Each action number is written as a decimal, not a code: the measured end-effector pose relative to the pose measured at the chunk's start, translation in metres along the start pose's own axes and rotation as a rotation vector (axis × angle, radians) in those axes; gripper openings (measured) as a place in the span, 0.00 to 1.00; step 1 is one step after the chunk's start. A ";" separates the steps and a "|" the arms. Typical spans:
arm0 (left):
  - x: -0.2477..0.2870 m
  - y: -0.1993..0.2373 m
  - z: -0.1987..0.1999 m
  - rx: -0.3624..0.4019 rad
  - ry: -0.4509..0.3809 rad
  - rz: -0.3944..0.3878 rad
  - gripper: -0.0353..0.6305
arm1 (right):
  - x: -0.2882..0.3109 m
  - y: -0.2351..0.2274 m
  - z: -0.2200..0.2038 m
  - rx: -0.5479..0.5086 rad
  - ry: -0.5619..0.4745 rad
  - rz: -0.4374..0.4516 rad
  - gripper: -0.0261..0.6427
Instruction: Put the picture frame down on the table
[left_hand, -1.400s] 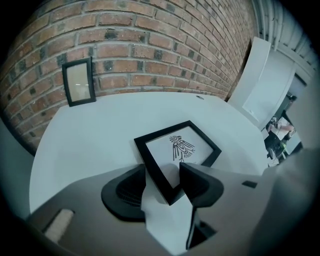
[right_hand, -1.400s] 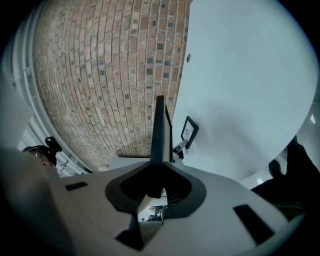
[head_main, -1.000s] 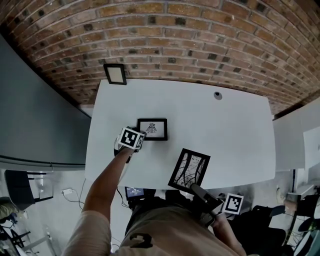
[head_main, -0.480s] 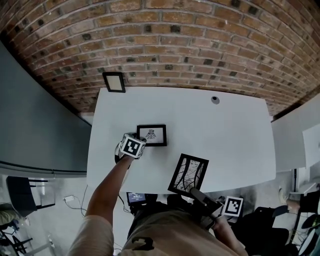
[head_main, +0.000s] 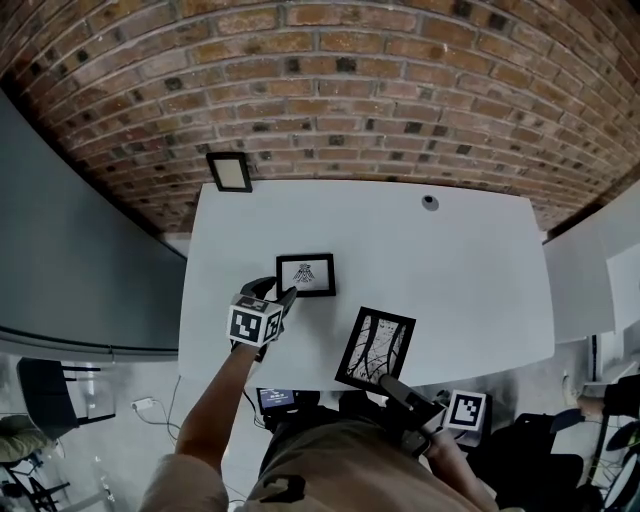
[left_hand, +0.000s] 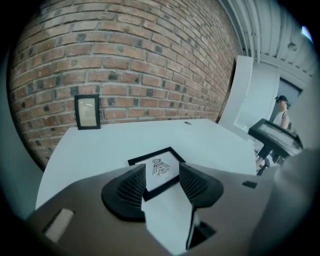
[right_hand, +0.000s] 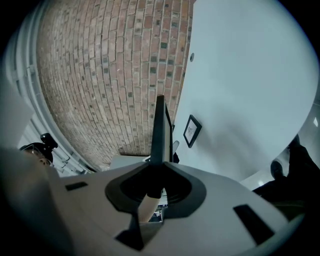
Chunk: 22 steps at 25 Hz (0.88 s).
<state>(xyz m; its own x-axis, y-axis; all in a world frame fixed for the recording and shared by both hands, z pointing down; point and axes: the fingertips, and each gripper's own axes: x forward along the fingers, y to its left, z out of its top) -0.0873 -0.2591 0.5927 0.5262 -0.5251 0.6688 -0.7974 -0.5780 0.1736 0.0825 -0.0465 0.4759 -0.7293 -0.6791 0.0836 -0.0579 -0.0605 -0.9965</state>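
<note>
Clenched on the picture frame's (head_main: 377, 347) edge, the right hand-held gripper (head_main: 385, 380) should lay it flat on bare counter (head_main: 470, 270), clear of the released left hand-held gripper (head_main: 278, 292).

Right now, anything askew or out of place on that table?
Nothing spilled or damaged. Only the large frame stands out: clamped in the right gripper, tilted over the near edge of the table, not set down. The small frame lies flat, square with it.
</note>
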 end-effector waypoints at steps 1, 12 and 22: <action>-0.009 -0.006 0.000 -0.016 -0.024 -0.016 0.37 | 0.001 0.000 -0.001 0.000 0.000 0.001 0.12; -0.089 -0.037 0.008 -0.083 -0.235 -0.083 0.35 | 0.015 0.005 -0.018 -0.018 0.041 0.014 0.12; -0.137 -0.043 0.009 -0.070 -0.334 -0.111 0.16 | 0.025 0.013 -0.041 -0.037 0.064 0.030 0.12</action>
<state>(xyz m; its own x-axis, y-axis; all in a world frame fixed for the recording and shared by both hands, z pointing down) -0.1222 -0.1682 0.4869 0.6691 -0.6434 0.3720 -0.7421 -0.6047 0.2891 0.0357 -0.0338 0.4643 -0.7729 -0.6322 0.0539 -0.0594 -0.0125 -0.9982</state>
